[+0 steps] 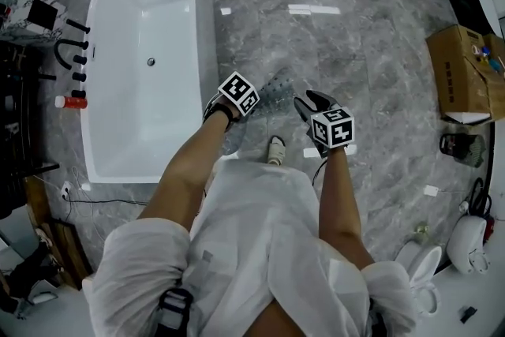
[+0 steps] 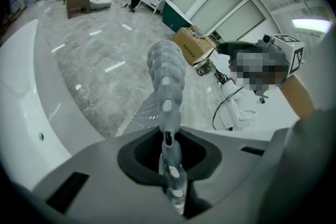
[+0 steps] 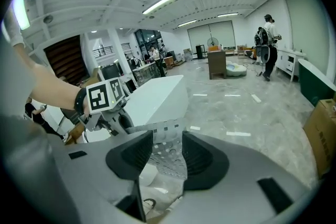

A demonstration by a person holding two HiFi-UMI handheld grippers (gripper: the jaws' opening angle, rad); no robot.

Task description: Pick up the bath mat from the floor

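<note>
The bath mat (image 1: 274,89) is a translucent grey sheet with rows of holes, held up off the marble floor between my two hands. My left gripper (image 1: 239,111) is shut on its edge. In the left gripper view the mat (image 2: 166,73) rises edge-on out of the closed jaws of that gripper (image 2: 169,165). My right gripper (image 1: 306,102) is at the mat's right side with its jaws apart. In the right gripper view the mat (image 3: 169,139) hangs flat in the gap of this gripper (image 3: 168,152), and the pads do not press on it.
A white bathtub (image 1: 150,67) stands to the left, with black taps and a red-capped bottle (image 1: 71,101) beside it. A cardboard box (image 1: 465,71) sits at the right, a toilet (image 1: 426,272) at the lower right. My foot (image 1: 274,150) is under the mat. People stand far off (image 3: 268,44).
</note>
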